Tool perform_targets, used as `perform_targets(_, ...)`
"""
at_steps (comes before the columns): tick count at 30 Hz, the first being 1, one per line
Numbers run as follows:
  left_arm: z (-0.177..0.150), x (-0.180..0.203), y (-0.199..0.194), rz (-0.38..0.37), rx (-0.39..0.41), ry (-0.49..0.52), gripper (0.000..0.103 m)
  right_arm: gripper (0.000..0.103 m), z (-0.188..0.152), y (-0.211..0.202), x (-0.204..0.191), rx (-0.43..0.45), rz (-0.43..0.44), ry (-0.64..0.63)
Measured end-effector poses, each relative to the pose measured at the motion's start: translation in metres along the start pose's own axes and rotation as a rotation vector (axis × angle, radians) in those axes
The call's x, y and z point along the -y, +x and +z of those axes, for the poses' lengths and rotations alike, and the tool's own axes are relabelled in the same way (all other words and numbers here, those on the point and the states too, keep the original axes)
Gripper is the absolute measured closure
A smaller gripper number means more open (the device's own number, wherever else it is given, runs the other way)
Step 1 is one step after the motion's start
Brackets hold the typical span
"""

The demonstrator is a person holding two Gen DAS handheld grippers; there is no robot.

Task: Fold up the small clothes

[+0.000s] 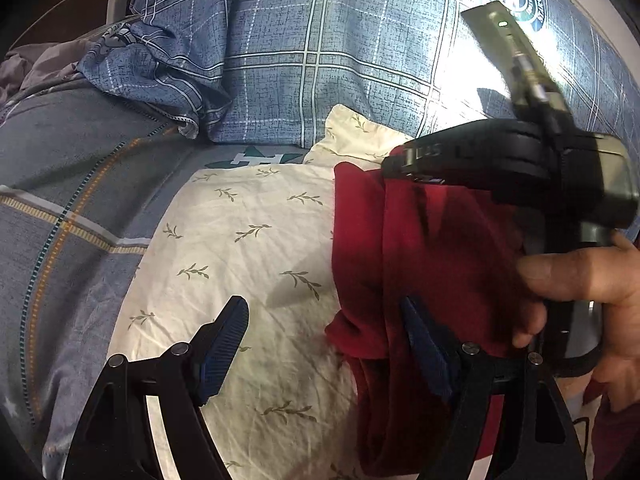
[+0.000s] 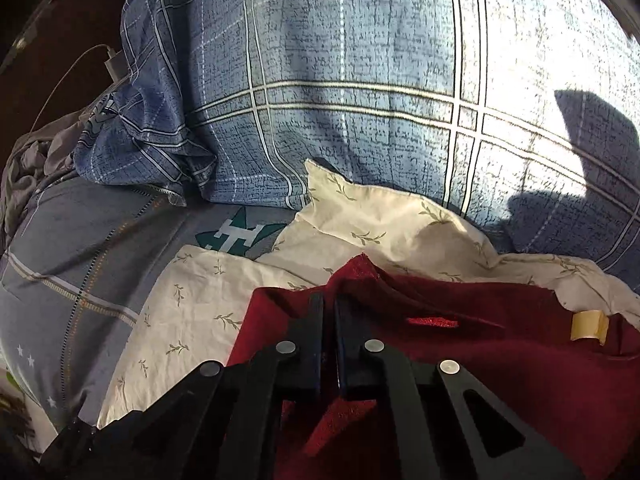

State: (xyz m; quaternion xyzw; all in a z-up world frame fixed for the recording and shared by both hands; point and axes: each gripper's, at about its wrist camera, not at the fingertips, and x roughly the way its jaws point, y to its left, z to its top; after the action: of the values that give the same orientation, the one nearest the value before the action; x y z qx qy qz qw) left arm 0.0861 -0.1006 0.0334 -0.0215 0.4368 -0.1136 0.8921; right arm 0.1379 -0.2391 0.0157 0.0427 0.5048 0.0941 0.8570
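A dark red garment (image 1: 432,248) lies partly folded on a cream leaf-print cloth (image 1: 248,248) on the bed. My left gripper (image 1: 324,320) is open, its right finger (image 1: 424,344) against the garment's left edge and its left finger over the cream cloth. The right gripper's body (image 1: 500,160) reaches in from the right over the garment's top edge, a hand holding it. In the right wrist view my right gripper (image 2: 328,304) is shut on a fold of the red garment (image 2: 500,352). A tan label (image 2: 588,324) shows on the garment at the right.
A blue plaid pillow (image 1: 320,60) stands behind the cloth. Blue-grey striped bedding (image 1: 80,200) lies to the left, with crumpled grey fabric (image 1: 36,64) and a white charger with cable (image 1: 114,2) at the far left.
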Motion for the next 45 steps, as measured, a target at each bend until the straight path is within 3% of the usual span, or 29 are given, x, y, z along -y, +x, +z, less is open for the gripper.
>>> perform_targets(3, -0.001, 0.002, 0.003, 0.009, -0.003, 0.006, 0.024, 0.094, -0.007, 0.007, -0.002, 0.01, -0.002, -0.031)
perform_targets(7, -0.001, 0.002, 0.004, 0.01, -0.006, 0.006, 0.024, 0.069, -0.014, -0.026, 0.013, 0.053, 0.137, 0.05)
perform_targets(11, -0.001, 0.002, 0.004, 0.011, -0.005, 0.007, 0.024, 0.07, -0.029, -0.051, 0.026, 0.095, 0.056, 0.011)
perform_targets(13, -0.001, 0.002, 0.004, 0.01, -0.006, 0.005, 0.024, 0.077, -0.036, -0.052, 0.033, 0.104, 0.008, -0.004)
perform_targets(15, -0.002, 0.001, 0.005, 0.011, -0.006, 0.006, 0.024, 0.077, -0.04, -0.044, 0.041, 0.097, -0.04, 0.005)
perform_targets(23, -0.001, 0.001, 0.01, 0.016, -0.011, 0.003, 0.021, 0.075, -0.035, -0.017, 0.054, 0.083, -0.041, 0.063)
perform_targets(27, 0.0, 0.002, 0.007, 0.018, -0.004, 0.008, 0.022, 0.072, -0.046, -0.048, 0.062, 0.116, 0.008, 0.088)
perform_targets(29, 0.0, 0.001, 0.001, 0.007, 0.019, 0.0, 0.023, 0.063, -0.06, -0.077, 0.074, 0.167, 0.009, 0.113)
perform_targets(34, -0.001, -0.002, -0.005, 0.003, 0.04, -0.013, 0.023, 0.059, -0.098, -0.13, 0.139, 0.233, -0.195, 0.146)
perform_targets(39, -0.003, 0.001, 0.001, 0.019, 0.028, -0.006, 0.022, 0.059, -0.121, -0.13, 0.232, 0.147, -0.35, 0.378)
perform_targets(40, -0.003, 0.002, 0.003, 0.026, 0.023, -0.001, 0.022, 0.059, -0.124, -0.125, 0.245, 0.137, -0.322, 0.407)
perform_targets(41, -0.003, 0.003, 0.005, 0.03, 0.017, 0.003, 0.022, 0.059, -0.126, -0.123, 0.252, 0.143, -0.296, 0.432)
perform_targets(45, -0.002, 0.004, 0.008, 0.03, 0.009, 0.0, 0.022, 0.058, -0.115, -0.134, 0.222, 0.171, -0.37, 0.337)
